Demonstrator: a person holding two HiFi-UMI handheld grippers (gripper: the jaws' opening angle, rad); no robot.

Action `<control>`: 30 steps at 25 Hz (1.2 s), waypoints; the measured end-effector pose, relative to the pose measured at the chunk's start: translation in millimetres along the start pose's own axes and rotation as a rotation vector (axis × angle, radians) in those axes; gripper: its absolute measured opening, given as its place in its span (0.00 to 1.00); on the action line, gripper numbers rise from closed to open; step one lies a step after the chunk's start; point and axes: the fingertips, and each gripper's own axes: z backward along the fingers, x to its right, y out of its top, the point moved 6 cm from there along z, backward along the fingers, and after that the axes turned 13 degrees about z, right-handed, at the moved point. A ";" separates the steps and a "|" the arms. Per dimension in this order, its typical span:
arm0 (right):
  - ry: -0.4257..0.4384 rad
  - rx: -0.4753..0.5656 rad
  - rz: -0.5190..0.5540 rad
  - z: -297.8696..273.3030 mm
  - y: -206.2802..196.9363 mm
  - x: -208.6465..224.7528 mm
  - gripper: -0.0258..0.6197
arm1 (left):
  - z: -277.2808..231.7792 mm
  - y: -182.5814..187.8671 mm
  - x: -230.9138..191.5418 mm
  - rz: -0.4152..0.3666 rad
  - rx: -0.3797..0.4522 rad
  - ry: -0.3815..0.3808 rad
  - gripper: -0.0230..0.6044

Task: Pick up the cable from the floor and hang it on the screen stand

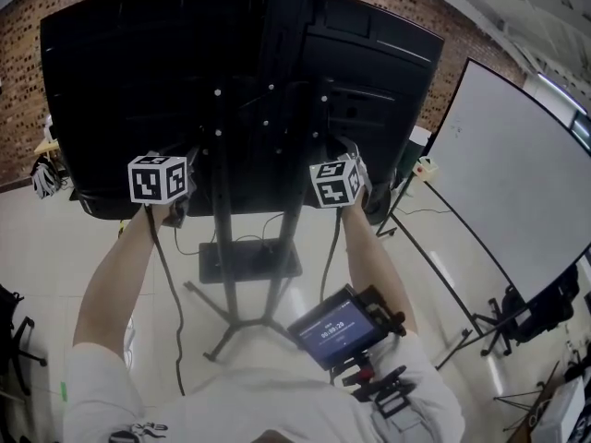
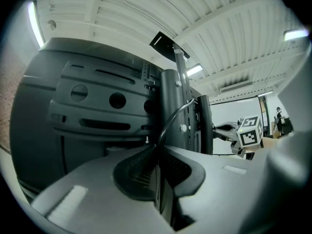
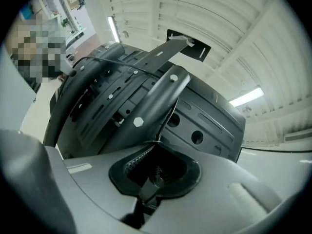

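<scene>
Cable (image 1: pixel 166 280) hangs in a thin black strand from the left gripper (image 1: pixel 159 179) toward the floor (image 1: pixel 55 247) in the head view, as a person stands behind a large dark screen (image 1: pixel 138 81). A second strand drops below the right gripper (image 1: pixel 337 183). Both grippers are raised at the screen's lower edge, one on each side of the screen stand (image 1: pixel 223 247).

Seen from the left gripper view, the left gripper (image 2: pixel 157 147) has its jaws closed on the cable (image 2: pixel 170 118). The cable leaves the jaw tips and curves up and right to the stand's upright post (image 2: pixel 170 96). The right gripper's marker cube (image 2: pixel 249 133) shows beyond the post.

From the right gripper view, the right gripper (image 3: pixel 156 143) is also clamped on the cable (image 3: pixel 168 118). The cable rises from the jaw tips along the edge of the stand's bracket arm (image 3: pixel 156 99), close against the back of the screen (image 3: pixel 209 121).
</scene>
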 end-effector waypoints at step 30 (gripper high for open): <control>-0.022 0.038 -0.229 60.7 -18.5 -5.8 0.19 | 30.5 -53.8 15.1 -0.006 0.131 -0.082 0.13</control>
